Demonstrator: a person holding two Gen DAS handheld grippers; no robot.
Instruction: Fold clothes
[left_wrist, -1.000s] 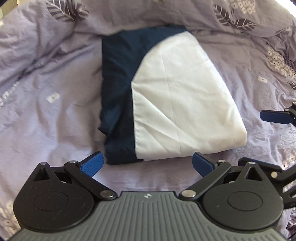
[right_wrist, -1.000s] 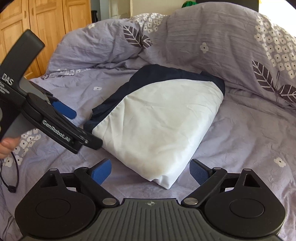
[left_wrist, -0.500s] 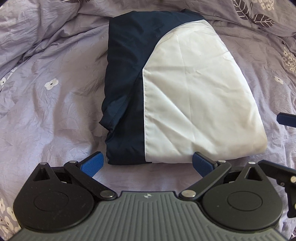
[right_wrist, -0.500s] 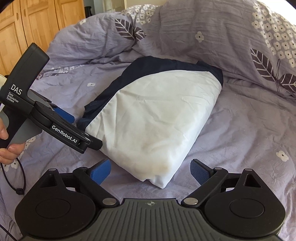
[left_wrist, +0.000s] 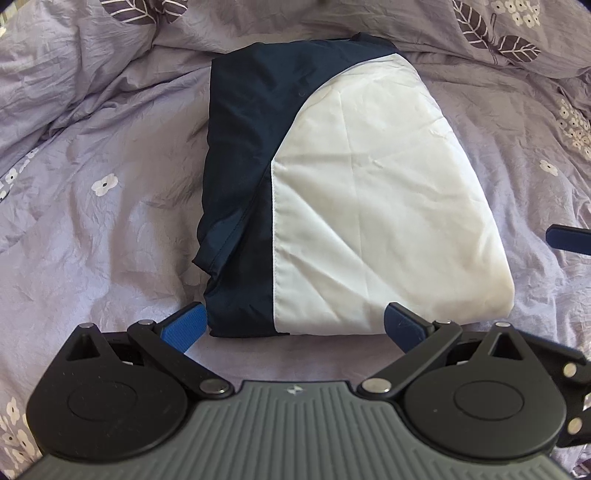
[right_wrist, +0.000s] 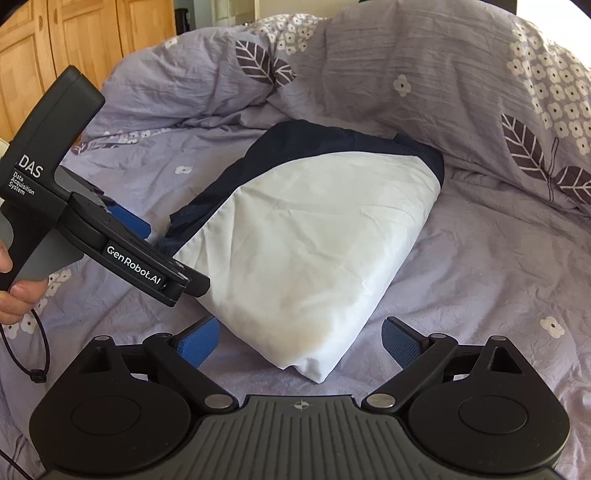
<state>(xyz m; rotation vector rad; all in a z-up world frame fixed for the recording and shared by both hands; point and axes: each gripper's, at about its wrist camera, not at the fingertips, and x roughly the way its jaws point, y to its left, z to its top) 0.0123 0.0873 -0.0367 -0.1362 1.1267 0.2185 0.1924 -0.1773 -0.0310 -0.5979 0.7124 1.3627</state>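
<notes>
A folded navy and white garment (left_wrist: 343, 192) lies flat on the purple bed cover, its near edge facing me. My left gripper (left_wrist: 295, 326) stands open just short of that near edge, with nothing between its blue fingers. In the right wrist view the same garment (right_wrist: 317, 243) shows its white corner pointing at my right gripper (right_wrist: 301, 341), which is open and empty too. The left gripper's black body (right_wrist: 92, 221) reaches in from the left beside the garment's navy side. One blue finger of the right gripper (left_wrist: 569, 240) shows at the right edge of the left wrist view.
A bunched purple duvet (right_wrist: 424, 81) with leaf and flower prints rises behind and to the right of the garment. Wooden wardrobe doors (right_wrist: 74, 40) stand at the far left. A hand (right_wrist: 14, 295) holds the left gripper's handle, with a black cord (right_wrist: 33, 362) hanging below.
Both grippers have drawn closer to the garment, which now fills more of each view. Both stay open. The garment itself has not moved.
</notes>
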